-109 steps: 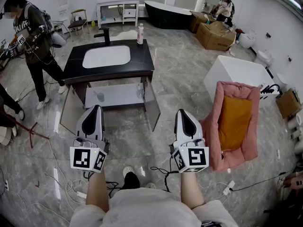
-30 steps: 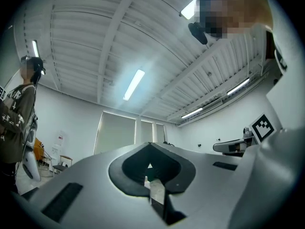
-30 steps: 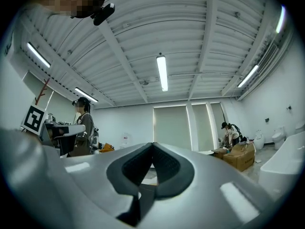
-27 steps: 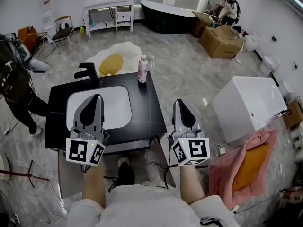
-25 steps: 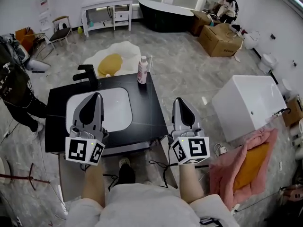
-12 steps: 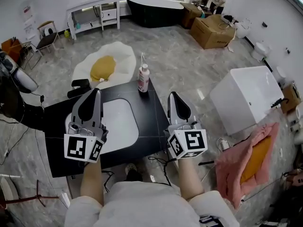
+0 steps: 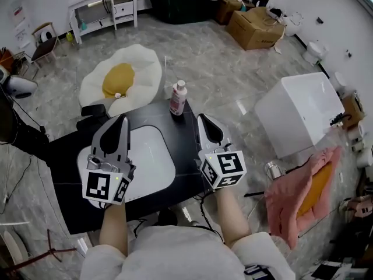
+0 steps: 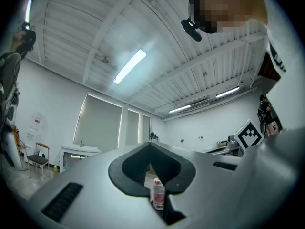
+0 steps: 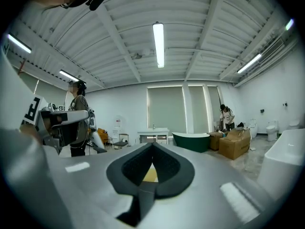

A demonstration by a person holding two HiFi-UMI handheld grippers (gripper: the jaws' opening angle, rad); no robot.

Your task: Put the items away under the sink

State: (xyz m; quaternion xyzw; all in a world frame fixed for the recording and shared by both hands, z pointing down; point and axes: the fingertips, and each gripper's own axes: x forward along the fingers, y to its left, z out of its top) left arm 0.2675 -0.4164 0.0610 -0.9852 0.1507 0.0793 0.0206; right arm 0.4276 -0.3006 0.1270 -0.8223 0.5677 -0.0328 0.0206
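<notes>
A white bottle with a pink label (image 7: 178, 98) stands upright at the far right corner of the black vanity top (image 7: 64, 185), behind the white basin (image 7: 151, 156). My left gripper (image 7: 120, 119) hovers over the basin, shut and empty. My right gripper (image 7: 203, 119) hovers over the countertop's right edge, just right of and nearer than the bottle, also shut and empty. In the left gripper view the bottle (image 8: 158, 194) shows through the notch under the closed jaws of the left gripper (image 8: 150, 147). The right gripper (image 9: 152, 148) points across the room. The space under the sink is hidden.
A black faucet (image 7: 93, 108) stands at the basin's far left. On the floor beyond lies an egg-shaped cushion (image 7: 122, 77). A white box-shaped tub (image 7: 300, 112) and a pink pet bed (image 7: 303, 197) sit to the right. Cables lie near my feet.
Both grippers have moved forward and lower over the vanity top, closer to the bottle. The view has shifted so the countertop sits directly below me.
</notes>
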